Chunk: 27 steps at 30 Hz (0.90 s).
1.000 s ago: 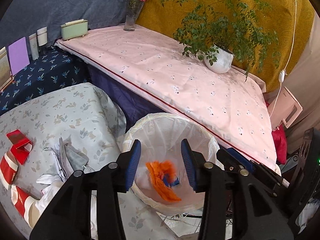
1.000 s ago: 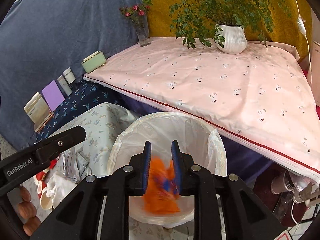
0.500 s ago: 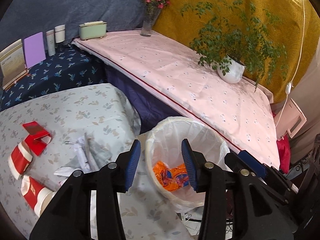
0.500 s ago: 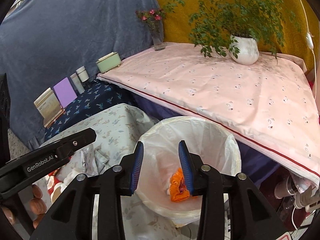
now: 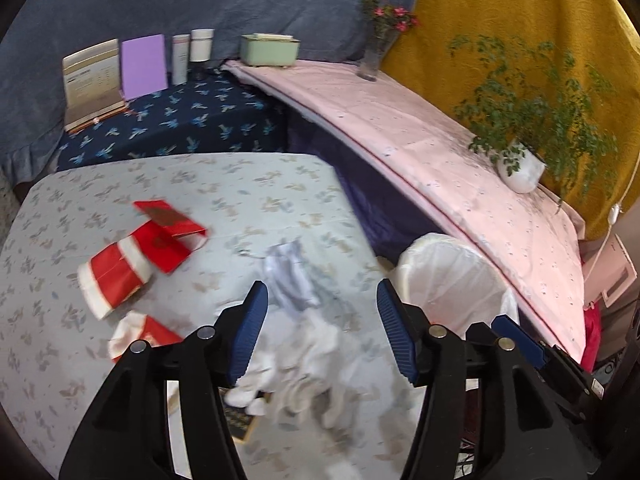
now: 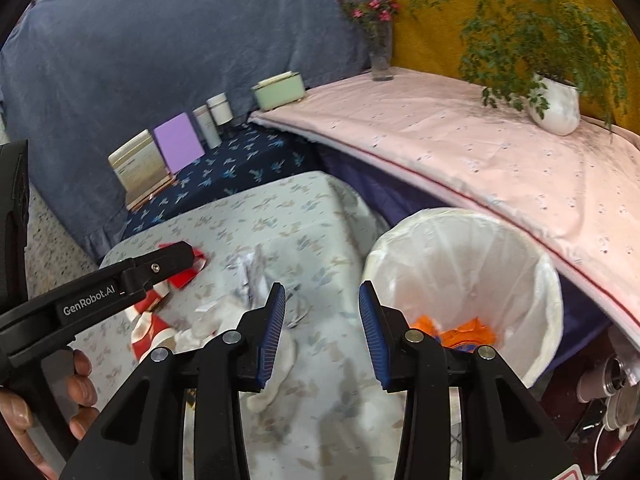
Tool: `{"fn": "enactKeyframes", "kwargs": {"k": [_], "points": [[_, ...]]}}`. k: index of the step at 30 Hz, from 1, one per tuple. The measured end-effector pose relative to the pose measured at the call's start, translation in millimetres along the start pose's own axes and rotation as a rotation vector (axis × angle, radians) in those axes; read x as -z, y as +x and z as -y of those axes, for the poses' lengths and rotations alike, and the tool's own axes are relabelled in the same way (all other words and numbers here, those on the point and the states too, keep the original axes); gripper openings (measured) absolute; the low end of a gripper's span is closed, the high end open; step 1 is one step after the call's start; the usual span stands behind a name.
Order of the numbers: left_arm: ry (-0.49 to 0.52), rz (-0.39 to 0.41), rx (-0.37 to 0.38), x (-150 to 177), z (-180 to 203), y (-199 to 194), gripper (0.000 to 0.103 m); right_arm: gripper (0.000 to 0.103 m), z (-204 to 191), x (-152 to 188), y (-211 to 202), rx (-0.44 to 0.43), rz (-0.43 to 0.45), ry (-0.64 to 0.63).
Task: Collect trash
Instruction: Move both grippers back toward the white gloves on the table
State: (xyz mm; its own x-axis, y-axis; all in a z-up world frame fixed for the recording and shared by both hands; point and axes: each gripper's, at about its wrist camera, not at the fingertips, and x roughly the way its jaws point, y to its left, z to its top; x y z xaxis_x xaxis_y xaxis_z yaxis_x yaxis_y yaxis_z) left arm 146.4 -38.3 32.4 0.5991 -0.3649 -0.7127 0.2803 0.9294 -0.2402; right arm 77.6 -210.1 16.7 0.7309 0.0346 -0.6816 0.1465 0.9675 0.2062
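Both tongs hold nothing. The left gripper [image 5: 320, 332] has its jaws wide apart. The right gripper [image 6: 322, 332] has its jaws apart too, with only tablecloth showing between them.

The trash that is left lies on the table [image 5: 248, 184] with the leafy gray cloth. A heap of white crumpled paper [image 5: 304, 364] sits right under and between the left tongs' blue pads. A grayish crumpled wrapper [image 5: 288, 276] lies just past their tips, straight ahead. It looks long, and its long way runs away from the tongs, not across them. The picture is blurred there, so I cannot be sure of its shape.

The red paper cups [image 5: 116, 276] and a red folded box [image 5: 168, 232] lie ahead and to the left of the left tongs, well apart from the white heap.

The bin [image 6: 464, 280] with the white bag stands ahead and to the right of the right tongs, beside the table edge. Orange wrappers [image 6: 456, 332] are already inside it.

I think the left tongs are nearer the white paper, since it is right below them. They mostly need to go down and squeeze. The right tongs sit between the paper and the bin, with the paper just to their left. The red things look like a longer reach.
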Motion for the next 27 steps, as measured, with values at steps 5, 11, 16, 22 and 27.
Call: {"fn": "enactKeyframes", "kwargs": {"k": [5,11,16,22,27], "points": [[-0.033,-0.014,-0.053,12.8,-35.4,-3.4,0.056,0.038,-27.5,15.0,20.8,-0.033,-0.055,-0.037],[-0.079,-0.032,-0.104,28.6,-71.9,-3.8,0.058,0.039,-53.3,28.0,45.3,-0.056,-0.103,-0.069],[-0.097,-0.046,-0.119,38.7,-89.4,-2.8,0.058,0.043,-65.5,28.7,62.5,-0.052,-0.119,-0.087],[-0.103,-0.062,-0.113,46.1,-97.3,-0.2,0.058,0.043,-70.1,28.4,81.6,-0.035,-0.139,-0.092],[-0.099,-0.075,-0.101,49.8,-97.6,3.7,0.058,0.006,-67.7,33.7,94.8,-0.036,-0.178,-0.087]]}}
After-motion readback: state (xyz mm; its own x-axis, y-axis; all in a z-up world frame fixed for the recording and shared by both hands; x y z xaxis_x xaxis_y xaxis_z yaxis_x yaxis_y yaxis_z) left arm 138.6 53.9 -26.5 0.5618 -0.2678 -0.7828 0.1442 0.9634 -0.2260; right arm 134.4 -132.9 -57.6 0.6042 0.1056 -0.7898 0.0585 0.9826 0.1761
